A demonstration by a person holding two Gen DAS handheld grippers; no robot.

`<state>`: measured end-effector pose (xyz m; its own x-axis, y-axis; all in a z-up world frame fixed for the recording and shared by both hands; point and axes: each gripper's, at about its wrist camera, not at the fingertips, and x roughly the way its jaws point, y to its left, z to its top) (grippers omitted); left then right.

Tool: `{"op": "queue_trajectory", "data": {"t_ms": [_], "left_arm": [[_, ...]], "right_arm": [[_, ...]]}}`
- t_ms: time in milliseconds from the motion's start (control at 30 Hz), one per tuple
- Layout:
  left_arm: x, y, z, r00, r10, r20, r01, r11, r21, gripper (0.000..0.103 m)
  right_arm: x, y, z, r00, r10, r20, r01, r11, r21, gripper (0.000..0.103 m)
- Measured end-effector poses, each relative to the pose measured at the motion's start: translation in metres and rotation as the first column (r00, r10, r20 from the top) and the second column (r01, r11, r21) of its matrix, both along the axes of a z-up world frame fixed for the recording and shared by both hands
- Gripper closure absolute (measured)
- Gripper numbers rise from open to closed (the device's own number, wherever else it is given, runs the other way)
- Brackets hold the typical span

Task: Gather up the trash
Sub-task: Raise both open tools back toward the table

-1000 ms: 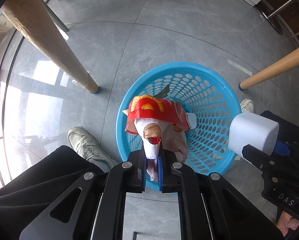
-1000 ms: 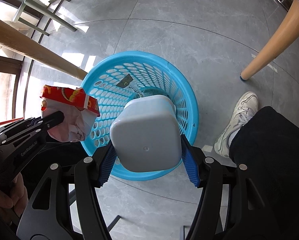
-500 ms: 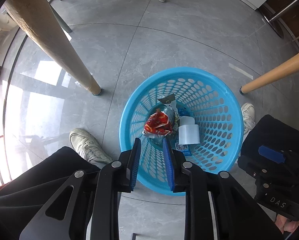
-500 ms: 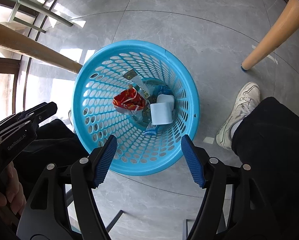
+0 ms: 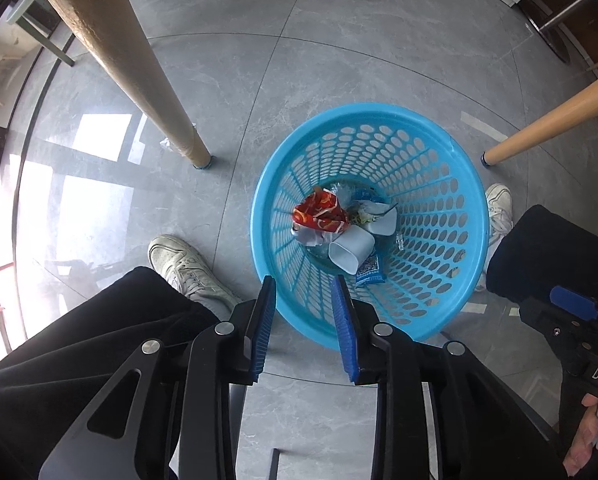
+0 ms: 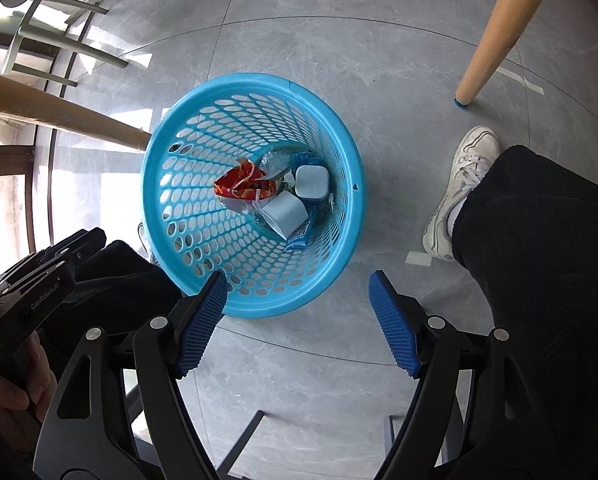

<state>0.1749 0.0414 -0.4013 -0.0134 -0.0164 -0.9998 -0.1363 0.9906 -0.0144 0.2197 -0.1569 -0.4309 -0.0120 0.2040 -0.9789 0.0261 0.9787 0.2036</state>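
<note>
Home dining area: grey marble-look tile floor point(image 5: 227, 92), tapered wooden table legs point(image 5: 139, 76) at 11 and 2 o'clock, green metal chair point(image 6: 55, 36) at 10 o'clock, sunlit glass door, blue plastic waste basket point(image 6: 259, 300) at centre.

A round blue basket point(image 5: 473, 216) with perforated walls stands upright on the grey tiled floor. At its bottom lies the trash: a crumpled red snack bag point(image 5: 319, 213) on the left, a white plastic cup point(image 5: 351, 249) on its side just right of it, a second white cup point(image 6: 312, 182) farther in, and a small blue wrapper point(image 5: 369, 268) nearest, touching the first cup.
</note>
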Motion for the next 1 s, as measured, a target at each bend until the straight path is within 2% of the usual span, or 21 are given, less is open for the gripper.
{"op": "queue_trajectory", "data": {"t_ms": [200, 333, 500, 667, 867, 1000], "left_arm": [[-0.024, -0.005, 0.028, 0.999, 0.033, 0.021, -0.031, 0.996, -0.079, 0.069], [-0.041, -0.001, 0.049, 0.996, 0.066, 0.052, -0.063, 0.996, -0.057, 0.068], [-0.065, 0.001, 0.088, 0.988, 0.080, 0.130, -0.069, 0.994, -0.082, 0.060], [-0.090, 0.008, 0.116, 0.977, 0.111, 0.180, -0.092, 0.990, -0.110, 0.060], [-0.117, 0.011, 0.148, 0.960, 0.105, 0.260, -0.082, 0.992, -0.098, 0.059], [-0.131, 0.013, 0.167, 0.948, 0.092, 0.304, -0.066, 0.993, -0.096, 0.056]], "right_arm": [[-0.022, 0.001, 0.038, 0.996, 0.049, 0.076, -0.047, 0.999, -0.027, 0.028], [-0.038, -0.001, 0.059, 0.989, 0.082, 0.120, -0.073, 0.994, -0.081, 0.026], [-0.061, -0.017, 0.088, 0.987, 0.046, 0.156, -0.042, 0.999, -0.031, 0.022], [-0.083, -0.035, 0.116, 0.980, -0.013, 0.196, 0.006, 0.999, 0.038, 0.018], [-0.107, -0.049, 0.148, 0.961, -0.029, 0.275, 0.011, 0.998, 0.066, 0.016], [-0.121, -0.061, 0.172, 0.937, -0.039, 0.347, 0.026, 0.999, 0.044, 0.016]]}}
